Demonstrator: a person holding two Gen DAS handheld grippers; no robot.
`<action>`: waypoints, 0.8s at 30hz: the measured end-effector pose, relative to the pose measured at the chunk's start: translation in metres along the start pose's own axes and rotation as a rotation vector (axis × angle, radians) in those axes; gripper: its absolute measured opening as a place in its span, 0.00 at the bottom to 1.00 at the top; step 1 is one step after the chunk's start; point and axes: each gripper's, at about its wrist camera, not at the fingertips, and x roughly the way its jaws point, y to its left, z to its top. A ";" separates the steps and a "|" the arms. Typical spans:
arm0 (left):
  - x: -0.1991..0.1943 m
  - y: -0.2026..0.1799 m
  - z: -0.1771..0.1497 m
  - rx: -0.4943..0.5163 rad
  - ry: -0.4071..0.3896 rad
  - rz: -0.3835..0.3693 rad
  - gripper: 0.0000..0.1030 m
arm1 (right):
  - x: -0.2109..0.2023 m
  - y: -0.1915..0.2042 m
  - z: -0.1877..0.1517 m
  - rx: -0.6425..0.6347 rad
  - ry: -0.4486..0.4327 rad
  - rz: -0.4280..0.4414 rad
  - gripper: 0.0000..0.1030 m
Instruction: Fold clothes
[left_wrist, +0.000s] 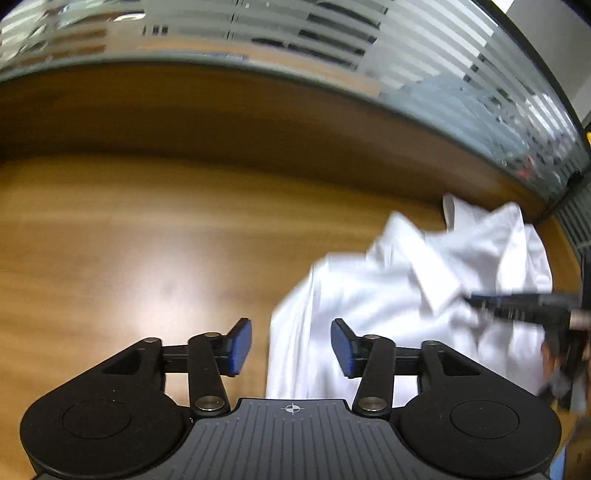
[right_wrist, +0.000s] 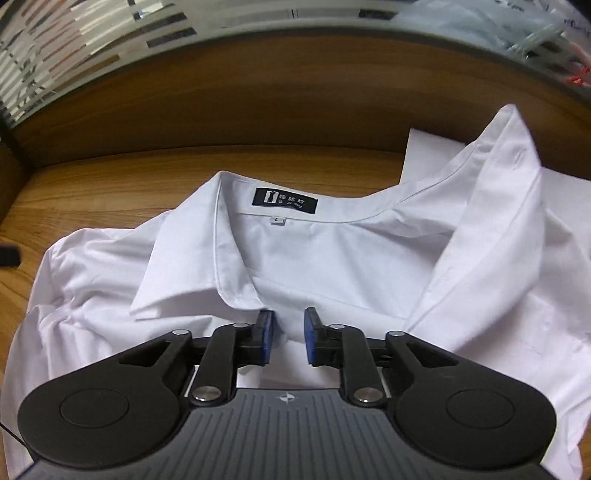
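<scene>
Left wrist view: left tongs (left_wrist: 291, 347) stood open and empty above the wooden desk (left_wrist: 147, 240), one white shirt (left_wrist: 388, 302) rumpled at right. Right wrist view alone revealed its collar (right_wrist: 221, 258) and dark label (right_wrist: 286, 200); right tongs (right_wrist: 288, 338) stood narrowly open, cloth between, unpinched.

Soft overhead glare on the wooden table (left_wrist: 147, 280), motion blur, fisheye-bent edges

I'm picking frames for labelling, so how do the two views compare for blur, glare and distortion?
Left wrist view: motion-blurred, the white shirt smeared, a soft glare patch on the wooden table. Right wrist view: sharper, the collar label distinct. Both views: fisheye bends the table's far edge and the striped glass wall.
</scene>
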 end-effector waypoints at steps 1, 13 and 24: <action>-0.005 0.001 -0.011 0.000 0.013 0.005 0.50 | -0.004 0.002 -0.001 -0.006 -0.001 0.005 0.24; -0.029 -0.011 -0.141 -0.042 0.115 0.068 0.58 | -0.044 0.005 -0.039 -0.031 0.091 0.112 0.47; -0.026 -0.020 -0.178 -0.060 0.100 0.192 0.60 | -0.054 0.017 -0.076 -0.093 0.140 0.133 0.51</action>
